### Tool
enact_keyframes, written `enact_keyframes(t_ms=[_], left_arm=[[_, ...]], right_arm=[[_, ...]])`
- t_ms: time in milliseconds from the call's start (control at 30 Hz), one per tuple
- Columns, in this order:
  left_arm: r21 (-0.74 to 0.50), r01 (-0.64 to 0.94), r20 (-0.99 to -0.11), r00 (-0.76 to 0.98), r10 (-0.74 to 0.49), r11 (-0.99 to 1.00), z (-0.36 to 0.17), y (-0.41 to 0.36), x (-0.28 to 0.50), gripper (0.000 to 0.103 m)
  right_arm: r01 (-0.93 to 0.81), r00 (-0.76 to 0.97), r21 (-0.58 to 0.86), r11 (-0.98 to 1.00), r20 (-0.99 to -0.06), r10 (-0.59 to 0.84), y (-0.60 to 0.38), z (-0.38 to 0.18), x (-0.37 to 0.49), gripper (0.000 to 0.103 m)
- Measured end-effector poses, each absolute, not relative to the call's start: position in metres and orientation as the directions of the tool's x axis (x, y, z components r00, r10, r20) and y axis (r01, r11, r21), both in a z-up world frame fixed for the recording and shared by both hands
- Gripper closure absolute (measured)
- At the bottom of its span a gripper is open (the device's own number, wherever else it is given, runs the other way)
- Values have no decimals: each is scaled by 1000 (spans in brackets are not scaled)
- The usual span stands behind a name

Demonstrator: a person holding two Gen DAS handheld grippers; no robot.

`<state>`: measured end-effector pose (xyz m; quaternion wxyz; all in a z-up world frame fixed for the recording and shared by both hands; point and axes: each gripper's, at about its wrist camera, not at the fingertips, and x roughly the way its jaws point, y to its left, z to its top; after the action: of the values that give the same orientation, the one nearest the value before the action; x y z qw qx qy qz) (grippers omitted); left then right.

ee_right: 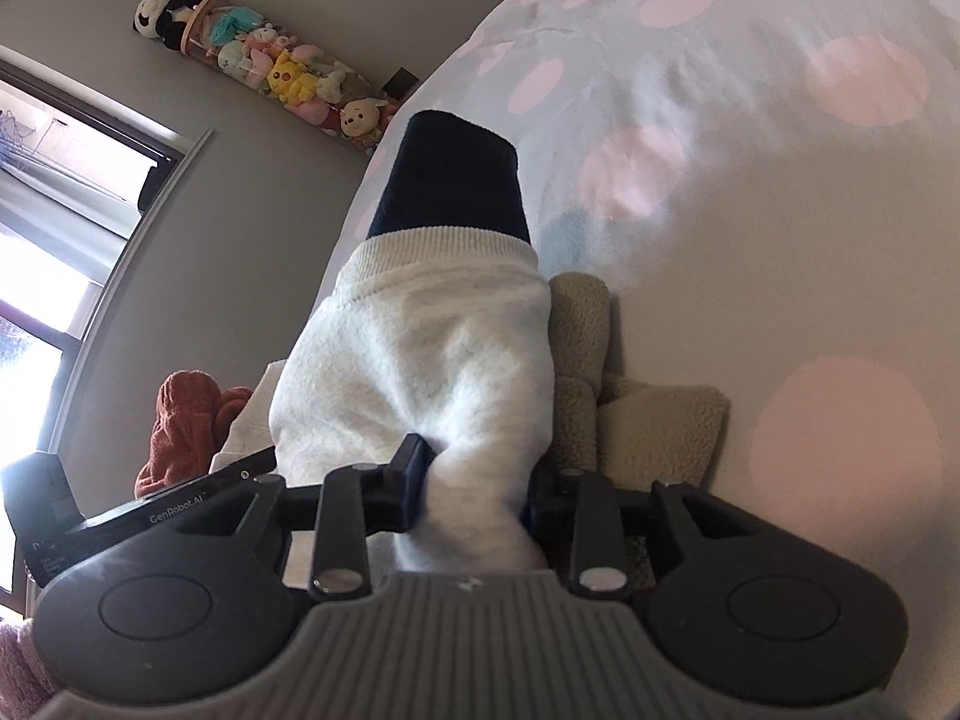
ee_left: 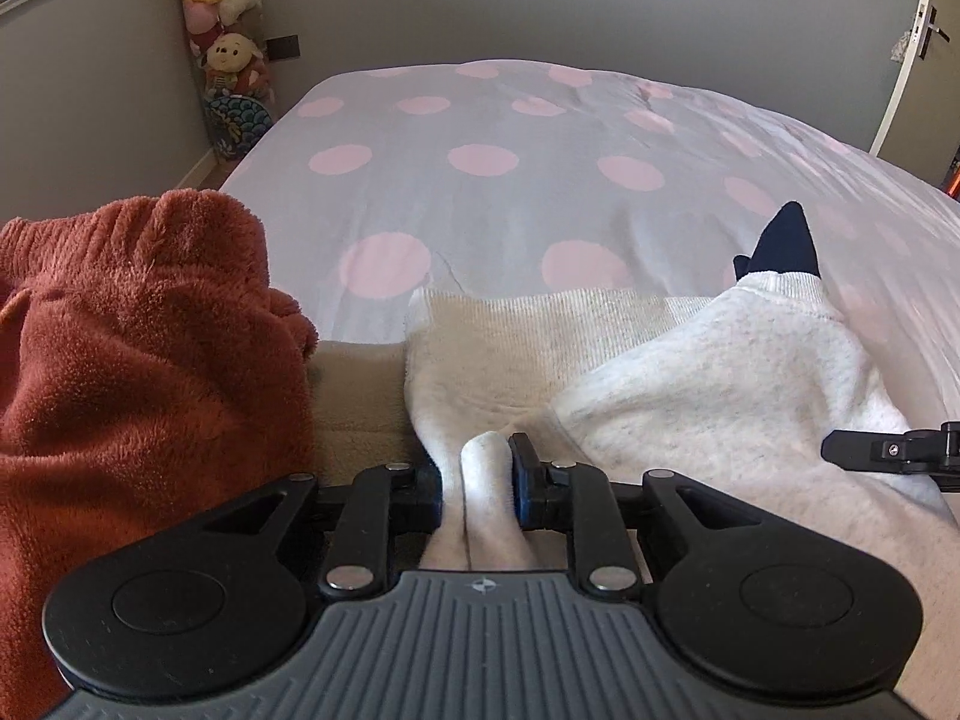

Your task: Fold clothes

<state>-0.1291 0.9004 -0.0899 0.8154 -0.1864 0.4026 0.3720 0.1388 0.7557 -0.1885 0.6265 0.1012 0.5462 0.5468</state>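
My left gripper [ee_left: 478,474] pointed steeply down, jaws pinched on a fold of pale cloth; my right gripper [ee_right: 477,489] likewise clamped cloth.

Pale grey fleece sweatshirt [ee_left: 720,372], ribbed hem, navy cuff [ee_right: 447,180] poking past it; lies bunched on the polka-dot bed [ee_left: 480,192], pinched in two places, beside a rust-red fleece garment [ee_left: 132,348].

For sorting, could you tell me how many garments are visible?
4: white sweatshirt centre, rust fleece left, beige fleece beneath, navy piece protruding, perhaps attached; others may be hidden.
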Motion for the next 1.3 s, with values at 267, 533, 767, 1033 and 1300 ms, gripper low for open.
enact_keyframes(t_ms=[267, 533, 767, 1033, 1300], left_arm=[[140, -725, -693, 415, 590, 675, -33, 845, -156, 55], [147, -680, -630, 495, 598, 718, -21, 757, -190, 65], [249, -689, -643, 409, 648, 681, -73, 723, -196, 72], [192, -738, -671, 383, 635, 647, -106, 737, -201, 70], [120, -785, -672, 387, 631, 608, -88, 732, -211, 67]], right_arm=[[-651, -147, 676, 346, -559, 816, 714, -140, 139, 57], [-891, -51, 417, 183, -490, 870, 660, -92, 67, 58], [-960, 48, 209, 188, -536, 843, 649, -113, 2, 59], [-962, 93, 150, 228, -605, 791, 660, -154, -11, 56], [-955, 80, 174, 241, -632, 771, 663, -142, -8, 51]])
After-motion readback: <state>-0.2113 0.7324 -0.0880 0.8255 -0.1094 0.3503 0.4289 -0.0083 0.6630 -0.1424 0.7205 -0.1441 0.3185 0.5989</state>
